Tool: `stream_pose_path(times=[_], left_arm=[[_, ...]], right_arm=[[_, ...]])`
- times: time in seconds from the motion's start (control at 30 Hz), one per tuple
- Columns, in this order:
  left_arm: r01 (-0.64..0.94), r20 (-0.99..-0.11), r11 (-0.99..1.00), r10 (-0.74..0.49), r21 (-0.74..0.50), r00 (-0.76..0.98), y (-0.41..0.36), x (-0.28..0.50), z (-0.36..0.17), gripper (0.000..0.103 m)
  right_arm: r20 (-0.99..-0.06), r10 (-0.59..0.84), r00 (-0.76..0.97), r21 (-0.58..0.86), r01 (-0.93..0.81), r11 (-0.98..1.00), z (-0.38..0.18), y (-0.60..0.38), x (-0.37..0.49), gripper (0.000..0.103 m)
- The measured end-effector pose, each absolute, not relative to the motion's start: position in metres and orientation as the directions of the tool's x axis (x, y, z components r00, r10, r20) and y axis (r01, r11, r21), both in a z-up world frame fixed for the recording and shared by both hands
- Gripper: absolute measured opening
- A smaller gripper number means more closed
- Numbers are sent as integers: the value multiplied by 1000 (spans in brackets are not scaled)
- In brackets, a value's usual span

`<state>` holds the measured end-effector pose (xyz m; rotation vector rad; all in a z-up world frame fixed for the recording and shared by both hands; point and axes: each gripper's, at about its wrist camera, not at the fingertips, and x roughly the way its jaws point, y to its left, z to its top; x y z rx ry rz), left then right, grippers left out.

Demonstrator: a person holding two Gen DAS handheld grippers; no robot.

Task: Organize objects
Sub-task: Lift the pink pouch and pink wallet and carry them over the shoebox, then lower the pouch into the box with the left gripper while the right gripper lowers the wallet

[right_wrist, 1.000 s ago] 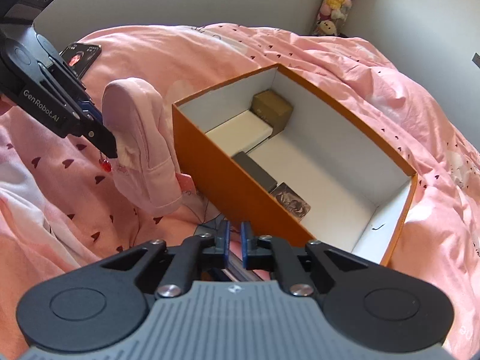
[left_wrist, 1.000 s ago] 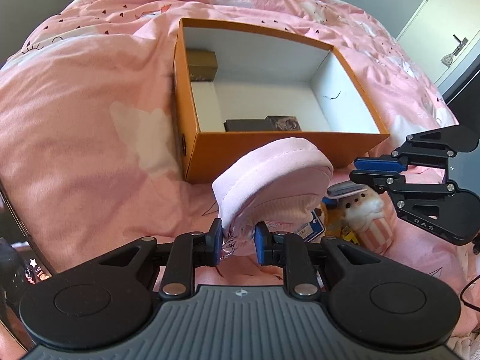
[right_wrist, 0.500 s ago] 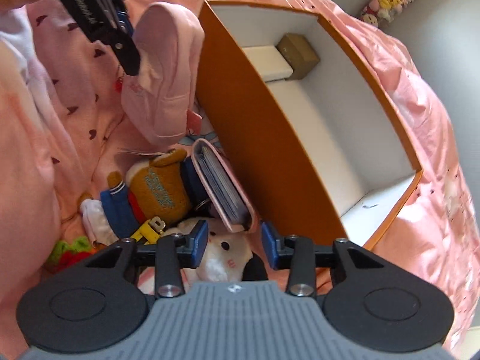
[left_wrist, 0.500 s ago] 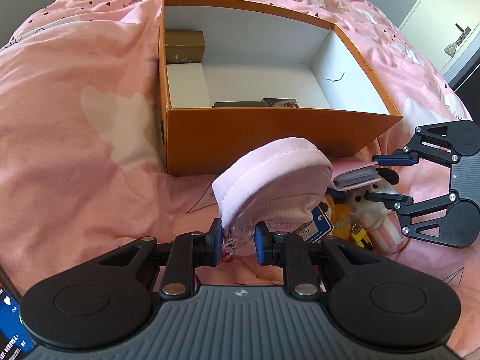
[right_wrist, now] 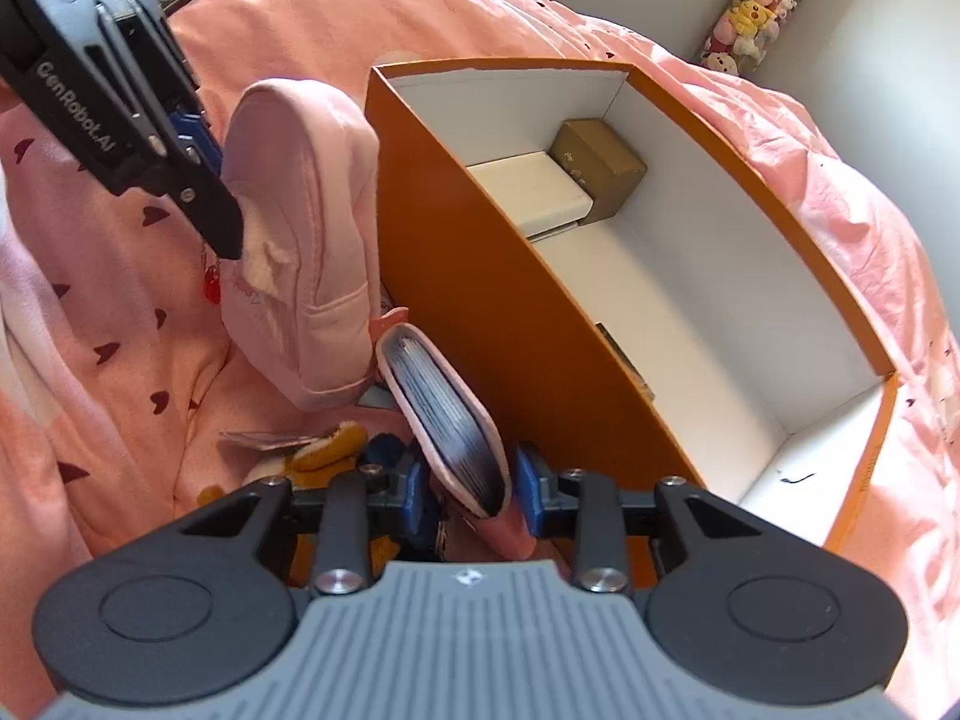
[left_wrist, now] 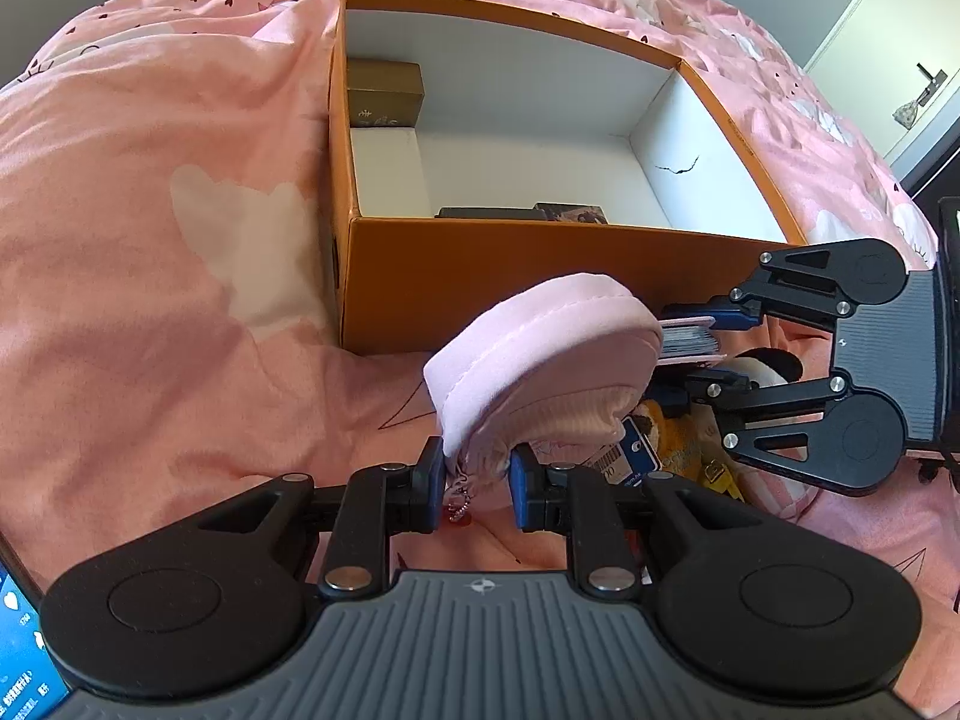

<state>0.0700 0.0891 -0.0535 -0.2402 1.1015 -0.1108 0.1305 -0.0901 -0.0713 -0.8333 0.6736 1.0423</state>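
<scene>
Now my left tongs pinch the pink pouch; right tongs closing around card wallet, pads not yet pressing. Off-centre bite could spill cards beside orange box.

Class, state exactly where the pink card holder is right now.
In the right wrist view the pink card holder stands on edge between the closing right gripper jaws, against the orange box outer wall, beside the pink pouch.

- Your way into the orange box is open from above; its floor at 2 o'clock lies bare.
- Its near wall blocks you level.
- The pink pouch crowds 11 o'clock.
</scene>
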Motion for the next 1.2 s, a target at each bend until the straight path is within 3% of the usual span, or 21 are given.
stream_pose_path(times=[0.23, 0.37, 0.6, 0.93, 1.2], left_arm=[[-45, -863, 965, -209, -258, 460, 91, 70, -52, 24], [-38, -850, 965, -210, -260, 484, 93, 68, -43, 24], [-8, -813, 957, -241, -289, 529, 94, 63, -19, 24], [34, -751, 945, -279, -324, 598, 102, 69, 26, 24], [47, -750, 954, -264, -297, 607, 121, 111, 52, 24]], right_arm=[[-797, 476, 372, -290, -927, 239, -75, -84, 128, 25], [-753, 502, 425, -348, -905, 245, -60, -88, 115, 24], [-708, 550, 443, -316, -895, 314, -16, -99, 105, 24], [-657, 644, 391, -127, -900, 417, 50, -104, 122, 24], [-615, 684, 392, 49, -847, 530, 75, -110, 170, 24]])
